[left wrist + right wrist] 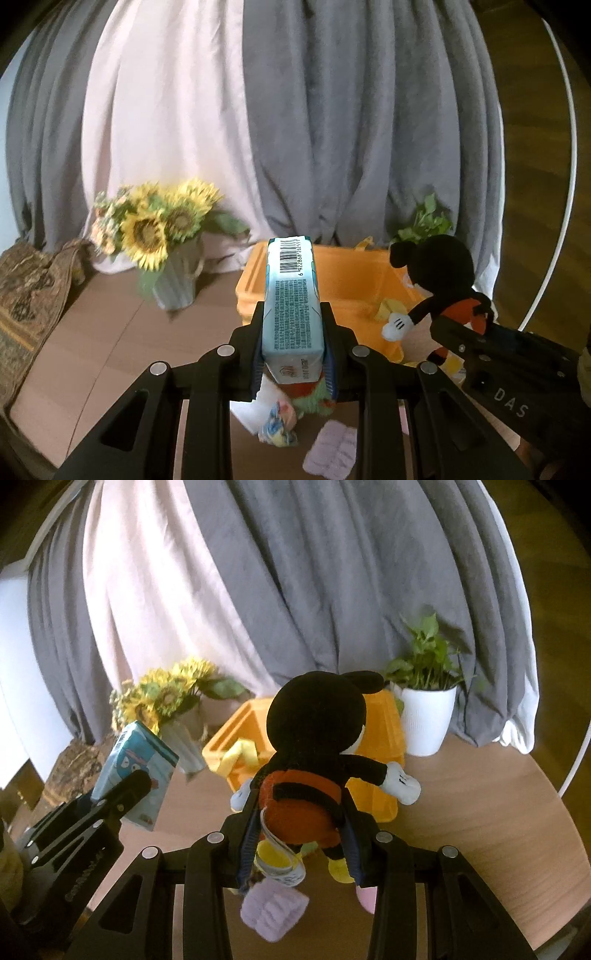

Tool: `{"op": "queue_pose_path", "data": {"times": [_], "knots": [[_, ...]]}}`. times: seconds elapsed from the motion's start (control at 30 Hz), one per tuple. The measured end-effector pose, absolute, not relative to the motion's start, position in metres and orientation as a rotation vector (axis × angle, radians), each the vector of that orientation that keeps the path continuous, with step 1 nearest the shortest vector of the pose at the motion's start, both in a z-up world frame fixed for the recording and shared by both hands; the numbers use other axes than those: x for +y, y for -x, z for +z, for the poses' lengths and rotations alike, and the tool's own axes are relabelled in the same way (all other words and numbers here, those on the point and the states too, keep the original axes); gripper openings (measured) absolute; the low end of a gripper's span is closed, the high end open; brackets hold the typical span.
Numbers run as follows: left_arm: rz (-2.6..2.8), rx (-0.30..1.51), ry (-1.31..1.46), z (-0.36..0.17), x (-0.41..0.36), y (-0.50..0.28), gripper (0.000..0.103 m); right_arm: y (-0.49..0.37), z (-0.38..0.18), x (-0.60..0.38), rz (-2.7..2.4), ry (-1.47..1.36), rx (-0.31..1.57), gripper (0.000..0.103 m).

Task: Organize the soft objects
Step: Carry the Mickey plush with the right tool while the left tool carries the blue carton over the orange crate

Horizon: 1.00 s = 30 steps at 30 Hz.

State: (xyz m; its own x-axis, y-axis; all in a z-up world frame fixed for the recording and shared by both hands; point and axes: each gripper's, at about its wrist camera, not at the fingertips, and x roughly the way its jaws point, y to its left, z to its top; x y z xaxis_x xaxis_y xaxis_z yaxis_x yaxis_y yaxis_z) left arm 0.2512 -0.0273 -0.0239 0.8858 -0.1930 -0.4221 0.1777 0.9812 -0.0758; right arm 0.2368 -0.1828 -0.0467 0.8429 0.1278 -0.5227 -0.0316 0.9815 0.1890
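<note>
Clamping tissue pack (291, 295) in left gripper (293, 332) and plush mouse (317, 753) in right gripper (301, 812), hovering just short of orange bin (332, 291) lying ahead.

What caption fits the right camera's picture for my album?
Right gripper holds a mouse plush toy above the orange bin.

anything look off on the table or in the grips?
Nothing damaged or spilled. Left gripper holds a blue tissue pack, right gripper a mouse plush by its red shorts. Loose soft items, including a lilac cloth, lie outside the orange bin.
</note>
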Motion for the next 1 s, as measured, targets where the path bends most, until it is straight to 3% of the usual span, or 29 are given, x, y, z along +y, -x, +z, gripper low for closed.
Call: {"op": "queue_pose_path", "data": {"times": [1.0], "knots": [[-0.289, 0.340, -0.016, 0.010, -0.040, -0.354, 0.026, -0.334, -0.011, -0.185, 0.049, -0.219, 0.467, 0.040]]}}
